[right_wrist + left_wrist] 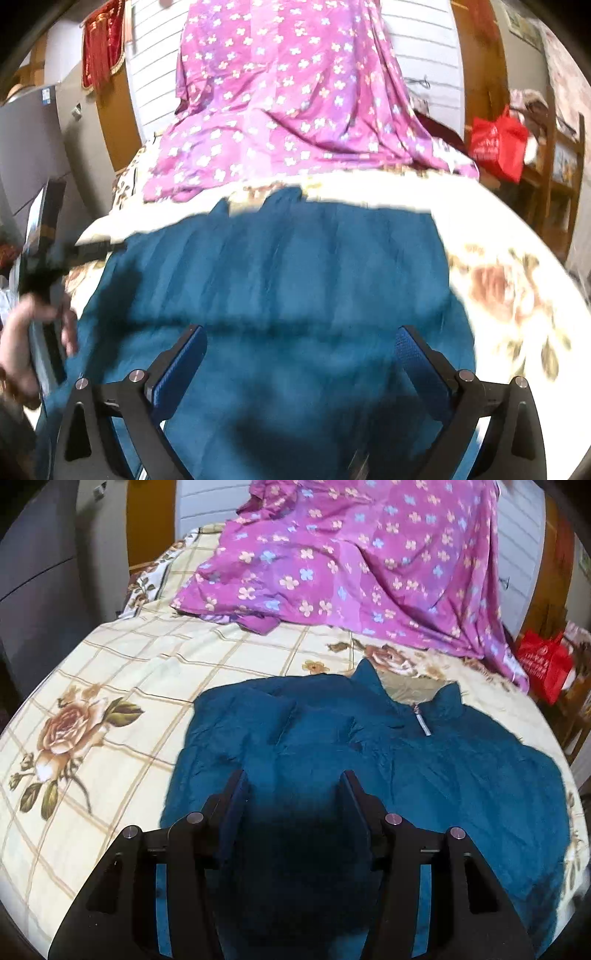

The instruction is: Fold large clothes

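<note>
A teal fleece pullover (369,768) with a short zip collar (421,716) lies spread on the bed, one side folded over its middle. My left gripper (293,781) hovers over the garment's near left part, open, with only shadowed cloth below the jaws. The right wrist view is blurred by motion; in it the same pullover (280,266) fills the centre. My right gripper (301,341) stands wide open above it, blue pads (177,365) bare. At that view's left edge a hand (26,332) holds the left gripper (107,246) over the pullover's edge.
The bed has a cream checked sheet with roses (110,709). A purple flowered cloth (351,561) is heaped at the far end against a white wall. A red bag (543,664) hangs by wooden shelves on the right. Grey cabinets (33,572) stand on the left.
</note>
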A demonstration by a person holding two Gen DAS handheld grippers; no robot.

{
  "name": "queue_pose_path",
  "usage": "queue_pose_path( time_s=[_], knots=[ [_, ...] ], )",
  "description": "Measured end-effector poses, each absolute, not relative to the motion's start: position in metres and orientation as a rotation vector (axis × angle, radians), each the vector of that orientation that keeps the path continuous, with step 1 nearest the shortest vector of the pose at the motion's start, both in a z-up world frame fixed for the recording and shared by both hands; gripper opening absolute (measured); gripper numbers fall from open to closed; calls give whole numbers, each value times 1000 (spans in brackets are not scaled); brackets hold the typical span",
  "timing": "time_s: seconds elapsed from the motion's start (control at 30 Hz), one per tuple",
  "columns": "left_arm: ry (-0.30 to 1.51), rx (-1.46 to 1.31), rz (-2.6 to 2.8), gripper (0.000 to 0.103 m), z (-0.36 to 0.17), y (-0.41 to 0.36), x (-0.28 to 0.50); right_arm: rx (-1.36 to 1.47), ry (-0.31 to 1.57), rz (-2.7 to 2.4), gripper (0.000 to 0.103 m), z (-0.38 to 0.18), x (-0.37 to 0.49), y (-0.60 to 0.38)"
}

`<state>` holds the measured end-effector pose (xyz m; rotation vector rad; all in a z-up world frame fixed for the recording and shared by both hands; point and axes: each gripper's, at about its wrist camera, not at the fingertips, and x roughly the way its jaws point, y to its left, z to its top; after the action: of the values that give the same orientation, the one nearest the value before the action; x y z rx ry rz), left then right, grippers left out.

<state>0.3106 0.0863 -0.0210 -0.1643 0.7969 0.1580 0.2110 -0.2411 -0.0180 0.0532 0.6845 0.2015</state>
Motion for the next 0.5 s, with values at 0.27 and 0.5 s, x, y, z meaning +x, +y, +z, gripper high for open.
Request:
queue_pose_path(
  time_s=[0.27,0.5],
  knots=[
    [829,-108,87,70,-78,98,327,6,1003,306,103,-91,320,-269],
    [808,-103,75,70,-83,102,325,-166,1004,393,94,-73,314,-263]
  ],
)
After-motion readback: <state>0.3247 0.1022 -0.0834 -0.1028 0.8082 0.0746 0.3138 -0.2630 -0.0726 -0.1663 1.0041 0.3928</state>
